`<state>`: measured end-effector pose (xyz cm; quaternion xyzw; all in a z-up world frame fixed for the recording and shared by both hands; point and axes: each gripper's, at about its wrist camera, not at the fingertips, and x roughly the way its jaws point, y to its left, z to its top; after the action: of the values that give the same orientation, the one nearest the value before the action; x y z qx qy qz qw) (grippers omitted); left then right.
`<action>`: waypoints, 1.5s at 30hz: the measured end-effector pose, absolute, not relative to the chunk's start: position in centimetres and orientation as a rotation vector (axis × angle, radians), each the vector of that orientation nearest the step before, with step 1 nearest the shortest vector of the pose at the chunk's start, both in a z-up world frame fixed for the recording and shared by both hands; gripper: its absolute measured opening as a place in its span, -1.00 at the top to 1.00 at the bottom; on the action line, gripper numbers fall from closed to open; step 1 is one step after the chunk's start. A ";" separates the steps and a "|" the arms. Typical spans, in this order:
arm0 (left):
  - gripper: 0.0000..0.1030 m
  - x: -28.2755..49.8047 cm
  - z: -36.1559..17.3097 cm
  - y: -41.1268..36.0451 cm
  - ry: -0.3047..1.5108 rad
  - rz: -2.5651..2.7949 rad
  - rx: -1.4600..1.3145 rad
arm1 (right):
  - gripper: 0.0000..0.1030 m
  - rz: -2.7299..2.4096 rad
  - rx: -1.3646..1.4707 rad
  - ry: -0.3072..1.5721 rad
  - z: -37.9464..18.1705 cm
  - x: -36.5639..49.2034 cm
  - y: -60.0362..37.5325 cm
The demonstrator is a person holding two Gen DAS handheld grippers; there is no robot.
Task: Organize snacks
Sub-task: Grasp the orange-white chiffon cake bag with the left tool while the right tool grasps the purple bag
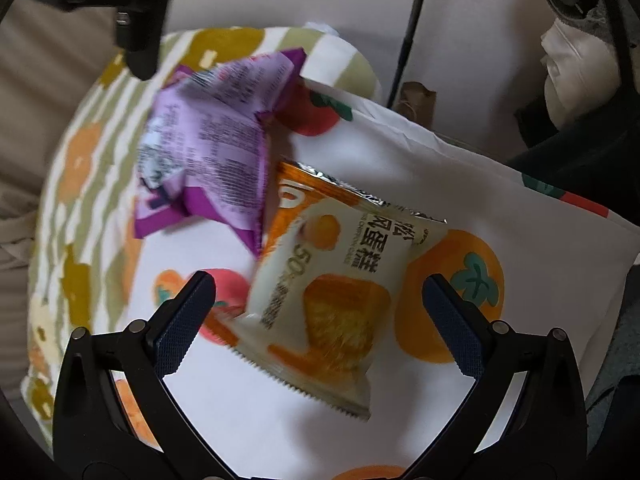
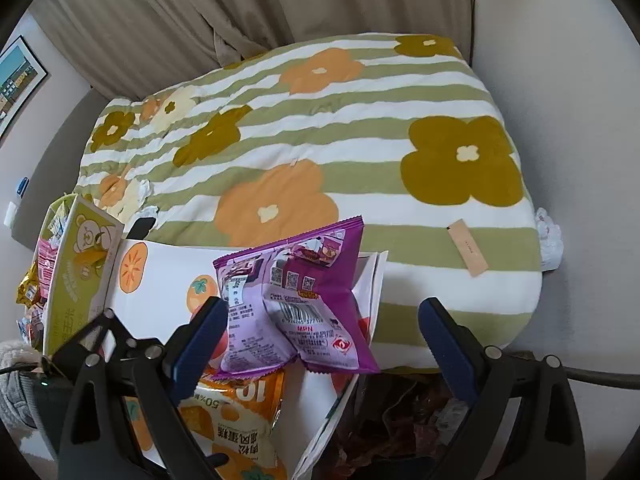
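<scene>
Right now two sealed snack packets are lying on a white pillow printed with orange persimmons point(image 1: 248, 420), which serves as the landmark for everything else. Sitting near the pillow's middle is a cream-and-orange plastic cake packet with a serrated edge and a picture of a sponge cake point(image 1: 324, 300), and touching its upper corner, toward the pillow's far side, is a crumpled purple foil snack packet showing its printed back and barcode point(image 2: 296, 304). Hovering over the pillow, the left gripper point(image 1: 316, 312) is pointing steeply down with its blue-padded fingers point(image 1: 184, 320) spread wide on either side of the cake packet, not pressing on it. Likewise the right gripper point(image 2: 324, 344) is hanging above the pillow with its jaws standing wide apart, the purple packet showing between them and one edge lying close against the left-hand pad; whether it is touching is unclear, and nothing is being pinched. Beyond the pillow, a green-and-white striped quilt with orange and olive flowers point(image 2: 360, 120) is covering the bed. At the pillow's left edge, seen from the right wrist, an open yellow-green cardboard box printed with a bear point(image 2: 80, 264) is standing upright, with more small wrapped snacks point(image 2: 36, 280) piled beside it.
</scene>
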<state>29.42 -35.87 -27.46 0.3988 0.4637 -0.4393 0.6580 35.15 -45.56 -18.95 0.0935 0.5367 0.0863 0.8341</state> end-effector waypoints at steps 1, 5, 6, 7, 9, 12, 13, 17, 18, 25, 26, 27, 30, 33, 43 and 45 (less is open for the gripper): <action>-0.94 29.5 -27.9 -36.0 1.068 -1.001 0.896 | -0.85 0.187 0.200 1.140 -19.2 35.4 -45.6; -0.30 29.7 -29.0 -36.2 1.110 -0.992 0.887 | -0.85 0.201 0.212 1.149 -19.8 35.9 -45.4; -0.28 29.8 -29.0 -36.0 1.111 -0.992 0.875 | -0.85 0.203 0.214 1.147 -20.0 36.0 -45.4; -0.27 29.9 -28.9 -35.7 1.115 -0.992 0.866 | -0.85 0.206 0.215 1.149 -20.1 36.1 -45.3; -0.27 30.0 -29.0 -34.9 1.135 -0.977 0.856 | -0.85 0.213 0.215 1.153 -20.3 36.2 -45.1; -0.27 30.2 -29.2 -33.1 1.160 -0.944 0.830 | -0.85 0.221 0.204 1.159 -20.5 36.4 -44.4; -0.27 30.3 -29.2 -32.5 1.170 -0.931 0.818 | -0.85 0.223 0.201 1.162 -20.6 36.4 -44.0; -0.27 31.0 -29.3 -29.5 1.228 -0.845 0.742 | -0.85 0.229 0.200 1.182 -21.4 36.6 -42.8; -0.27 31.3 -29.3 -28.7 1.242 -0.818 0.720 | -0.85 0.227 0.196 1.185 -21.5 36.6 -42.5; -0.30 33.5 -29.4 -24.0 1.328 -0.594 0.510 | -0.85 0.161 0.234 1.216 -22.9 37.6 -41.5; -0.31 34.0 -29.6 -23.3 1.347 -0.552 0.465 | -0.85 0.148 0.234 1.220 -23.1 37.8 -41.4; -0.31 34.4 -29.7 -22.8 1.364 -0.516 0.425 | -0.85 0.141 0.230 1.224 -23.2 37.9 -41.3; -0.32 35.0 -30.6 -22.2 1.391 -0.441 0.346 | -0.85 0.130 0.207 1.239 -23.7 38.2 -40.8; -0.33 35.1 -30.6 -22.4 1.376 -0.400 0.323 | -0.85 0.133 0.182 1.247 -24.2 38.3 -40.4; -0.21 36.0 -30.2 -21.4 1.356 -0.325 0.211 | -0.46 0.155 0.101 1.233 -24.9 37.3 -39.3; -0.20 35.8 -29.8 -21.1 1.342 -0.316 0.201 | -0.38 0.157 0.084 1.219 -24.6 37.1 -39.1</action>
<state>35.79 -21.06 -29.75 0.0926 0.6181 -0.1457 0.7669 37.06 -39.06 -24.60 0.0396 0.5717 0.0738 0.8162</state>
